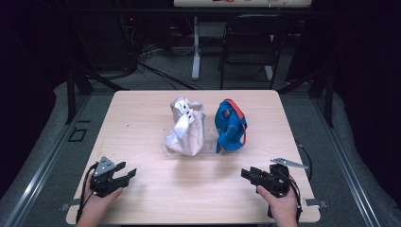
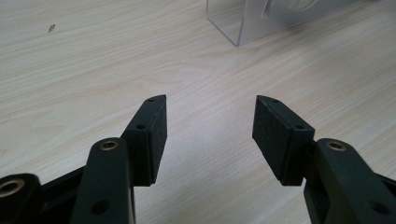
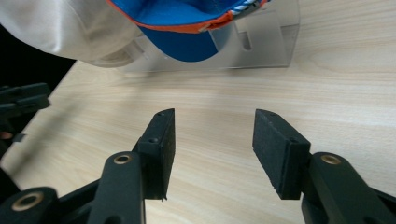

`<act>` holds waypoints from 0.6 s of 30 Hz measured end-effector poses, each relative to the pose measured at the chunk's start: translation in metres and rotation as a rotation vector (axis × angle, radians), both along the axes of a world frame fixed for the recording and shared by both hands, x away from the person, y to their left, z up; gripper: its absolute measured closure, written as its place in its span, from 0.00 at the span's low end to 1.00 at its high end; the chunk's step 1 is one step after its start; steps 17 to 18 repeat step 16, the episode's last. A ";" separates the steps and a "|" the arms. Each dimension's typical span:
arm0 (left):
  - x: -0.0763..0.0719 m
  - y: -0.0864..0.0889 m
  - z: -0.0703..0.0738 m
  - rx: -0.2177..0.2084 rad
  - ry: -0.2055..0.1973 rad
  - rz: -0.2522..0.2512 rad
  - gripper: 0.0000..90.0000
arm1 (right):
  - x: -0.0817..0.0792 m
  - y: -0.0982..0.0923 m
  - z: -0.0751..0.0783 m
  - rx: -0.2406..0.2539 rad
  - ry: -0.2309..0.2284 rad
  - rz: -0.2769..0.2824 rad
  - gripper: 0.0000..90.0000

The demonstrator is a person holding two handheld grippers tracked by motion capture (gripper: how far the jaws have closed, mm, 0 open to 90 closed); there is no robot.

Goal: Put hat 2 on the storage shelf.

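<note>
While both claws gape, blue cap [image 1: 230,126] stands brim-down.

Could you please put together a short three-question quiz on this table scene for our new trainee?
1. True or false: the left gripper is shut on the white cap.
2. Which cap lies nearer the right gripper? A) the white cap B) the blue cap
3. Fill in: both caps rest on a clear ____ stand on the table.

Key
1. False: its fingers stand apart over bare wood, holding nothing.
2. B: the blue cap with orange trim sits on the stand's right side.
3. Plastic: it is see-through, as the right gripper view shows.
</note>
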State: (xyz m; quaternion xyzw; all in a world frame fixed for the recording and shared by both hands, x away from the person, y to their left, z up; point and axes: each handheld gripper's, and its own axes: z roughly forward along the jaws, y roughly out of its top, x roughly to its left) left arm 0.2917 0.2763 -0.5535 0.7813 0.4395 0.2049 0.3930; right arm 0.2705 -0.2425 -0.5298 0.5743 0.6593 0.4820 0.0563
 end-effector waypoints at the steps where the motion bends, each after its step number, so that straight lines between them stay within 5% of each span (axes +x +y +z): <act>1: 0.000 0.000 0.000 0.000 0.000 0.000 0.51 | 0.000 0.000 -0.003 -0.008 -0.006 -0.003 0.54; 18: 0.001 -0.003 -0.003 0.005 0.004 -0.014 0.51 | 0.006 0.003 -0.023 -0.033 0.024 -0.035 0.54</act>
